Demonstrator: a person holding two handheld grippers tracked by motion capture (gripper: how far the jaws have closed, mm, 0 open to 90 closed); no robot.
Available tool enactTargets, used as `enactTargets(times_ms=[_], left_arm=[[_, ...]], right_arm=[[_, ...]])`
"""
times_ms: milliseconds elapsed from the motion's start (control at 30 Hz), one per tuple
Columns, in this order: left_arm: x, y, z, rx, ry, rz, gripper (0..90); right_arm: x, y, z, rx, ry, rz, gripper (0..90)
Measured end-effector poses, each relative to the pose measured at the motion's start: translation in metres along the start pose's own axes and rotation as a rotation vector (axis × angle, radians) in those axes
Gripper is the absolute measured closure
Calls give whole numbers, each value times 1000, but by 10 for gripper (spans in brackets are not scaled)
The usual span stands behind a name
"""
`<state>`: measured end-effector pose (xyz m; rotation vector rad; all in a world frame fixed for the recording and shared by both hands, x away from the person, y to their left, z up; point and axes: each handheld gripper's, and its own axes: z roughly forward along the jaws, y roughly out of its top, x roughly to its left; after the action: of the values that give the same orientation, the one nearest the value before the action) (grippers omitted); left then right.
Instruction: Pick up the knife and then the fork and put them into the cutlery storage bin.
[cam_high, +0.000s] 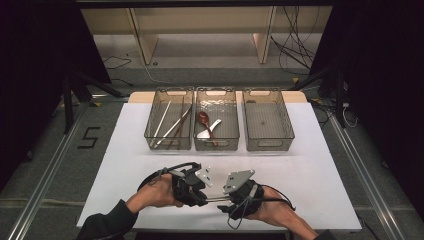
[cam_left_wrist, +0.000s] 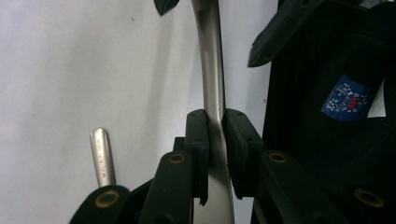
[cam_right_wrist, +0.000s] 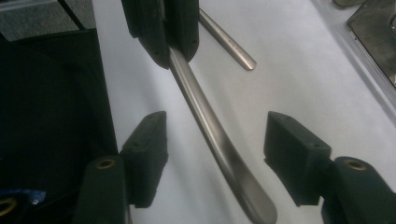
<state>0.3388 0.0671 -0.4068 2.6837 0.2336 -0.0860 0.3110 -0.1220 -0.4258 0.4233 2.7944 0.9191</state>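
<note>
At the bottom centre of the high view, the left gripper (cam_high: 204, 191) was clamped on a steel utensil handle (cam_left_wrist: 211, 84). The right gripper (cam_right_wrist: 215, 154) stood with its jaws apart on either side of that handle, pads not touching it. A second steel handle (cam_left_wrist: 102, 156) lay on the white table (cam_high: 320, 190) just beside. Farther up the frame sat three wire baskets (cam_high: 269, 145): chopsticks (cam_high: 167, 127) in the left one, spoons (cam_high: 207, 125) in the middle one.

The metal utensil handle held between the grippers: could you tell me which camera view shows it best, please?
The right gripper view: the metal handle runs full length between open jaws. The left gripper view shows it clamped; the high view, a sliver.
</note>
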Motion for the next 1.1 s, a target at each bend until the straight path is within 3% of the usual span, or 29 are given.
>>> enactTargets(times_ms=[400, 433, 467, 733, 800, 900, 1100], left_arm=[[-3, 4, 2, 2, -44, 9, 794], [-5, 4, 3, -12, -48, -7, 794], [-4, 5, 2, -1, -50, 8, 794], [-4, 4, 5, 2, -81, 9, 793], [-3, 3, 4, -20, -86, -2, 802], [-4, 2, 5, -11, -98, 7, 806], [-3, 3, 3, -7, -100, -4, 782]], right_arm=[[8, 0, 9, 40, 11, -80, 633], [9, 0, 9, 44, 13, -82, 645], [9, 0, 10, 42, 8, -95, 659], [17, -1, 12, 40, 10, -192, 776], [17, -1, 12, 39, 23, -213, 821], [19, -1, 11, 38, 37, -251, 841], [18, -1, 10, 43, 60, -244, 845]])
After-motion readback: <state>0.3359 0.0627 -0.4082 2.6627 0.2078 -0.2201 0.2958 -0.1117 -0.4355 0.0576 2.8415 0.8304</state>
